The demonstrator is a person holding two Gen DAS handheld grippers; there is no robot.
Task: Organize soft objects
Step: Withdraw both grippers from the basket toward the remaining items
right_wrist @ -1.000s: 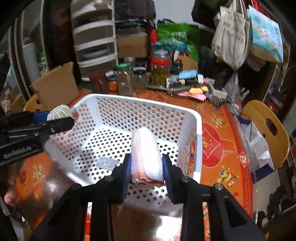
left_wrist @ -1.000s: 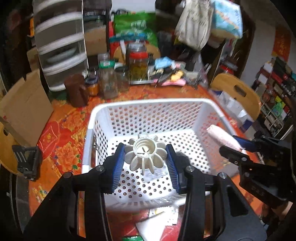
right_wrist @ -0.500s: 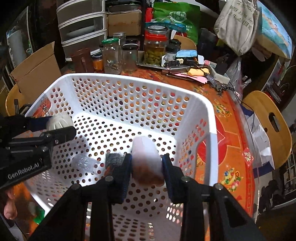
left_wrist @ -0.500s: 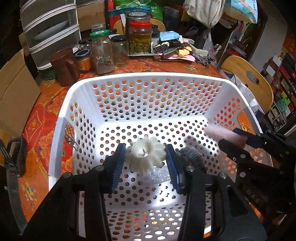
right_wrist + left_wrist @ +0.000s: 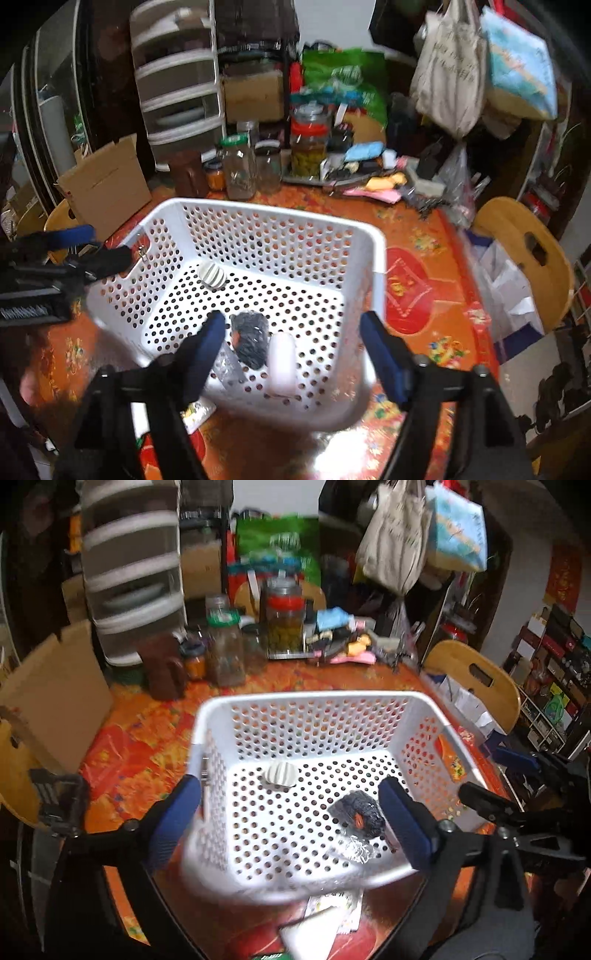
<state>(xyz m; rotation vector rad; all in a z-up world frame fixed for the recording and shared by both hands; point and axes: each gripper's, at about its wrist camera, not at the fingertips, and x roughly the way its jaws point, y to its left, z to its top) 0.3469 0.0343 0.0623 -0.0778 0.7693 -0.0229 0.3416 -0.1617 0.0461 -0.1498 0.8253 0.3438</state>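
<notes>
A white perforated basket (image 5: 306,701) (image 5: 376,258) stands on the orange flowered tablecloth. On its floor lie a white ribbed soft ball (image 5: 280,773) (image 5: 211,275), a dark grey knitted piece (image 5: 356,814) (image 5: 251,339), a crumpled clear wrapper (image 5: 356,851) and a pale pink roll (image 5: 282,363). My left gripper (image 5: 290,819) (image 5: 88,246) hovers over the basket's near edge, its jaws opening wide with nothing pressed between the pads. My right gripper (image 5: 295,352) (image 5: 495,779) hangs over the near right corner, its jaws also opening, the roll lying loose below them.
Glass jars (image 5: 286,627) and a brown mug (image 5: 164,672) stand behind the basket, with a cardboard box (image 5: 55,686) at left and a drawer unit (image 5: 133,579) behind. A wooden chair (image 5: 524,251) is at right. Papers (image 5: 325,915) lie before the basket.
Both grippers opened and let go: the ribbed ball and the pink roll now lie on the basket floor. Both grippers drew back and up from inside the basket.
</notes>
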